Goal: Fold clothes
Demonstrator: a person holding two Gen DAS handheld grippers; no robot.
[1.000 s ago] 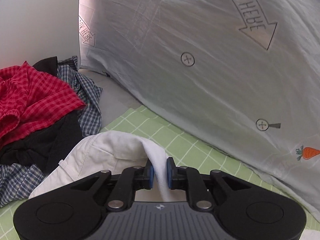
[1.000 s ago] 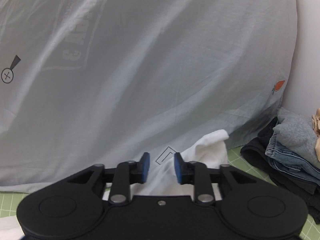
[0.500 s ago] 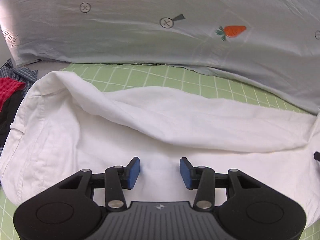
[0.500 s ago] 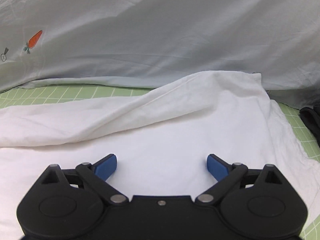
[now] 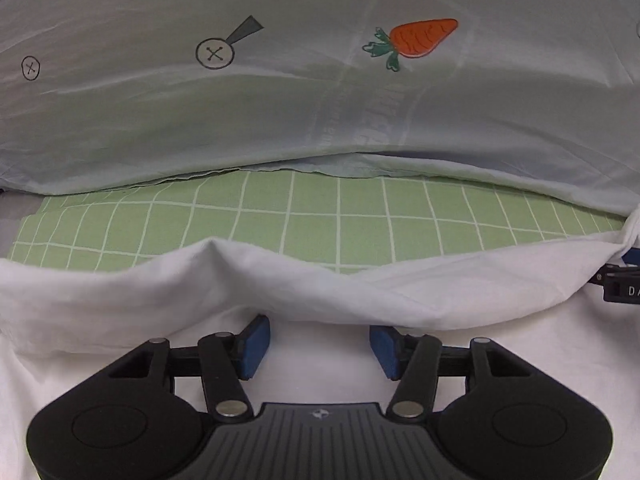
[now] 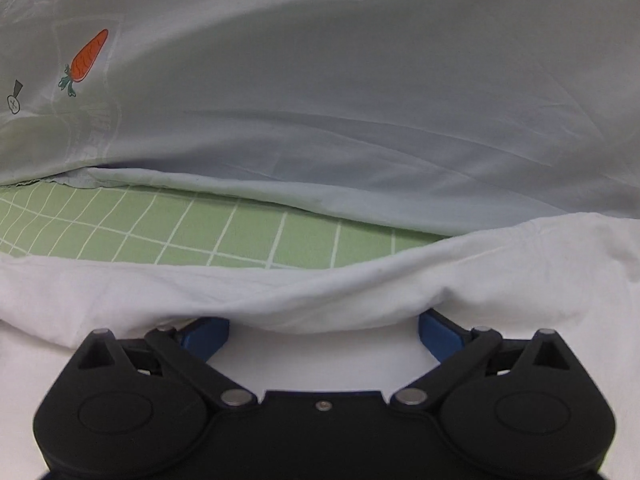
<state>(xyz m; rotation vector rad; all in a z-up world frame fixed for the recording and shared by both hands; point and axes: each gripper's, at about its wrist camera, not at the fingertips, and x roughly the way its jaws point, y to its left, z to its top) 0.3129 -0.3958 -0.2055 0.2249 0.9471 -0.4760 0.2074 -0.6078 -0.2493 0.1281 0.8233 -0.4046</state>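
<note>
Here, in the left wrist view, the left gripper (image 5: 319,347) sits low at the bottom centre, level, its blue fingers (image 5: 253,346) spread apart and empty over the white garment (image 5: 280,292), whose folded edge crosses mid-frame on the green grid mat (image 5: 340,224). In the right wrist view, the right gripper (image 6: 323,330) lies likewise, fingers (image 6: 438,334) spread wide, tips under the garment's fold (image 6: 320,300). A pale carrot-print sheet (image 6: 320,100) fills the upper frame.
</note>
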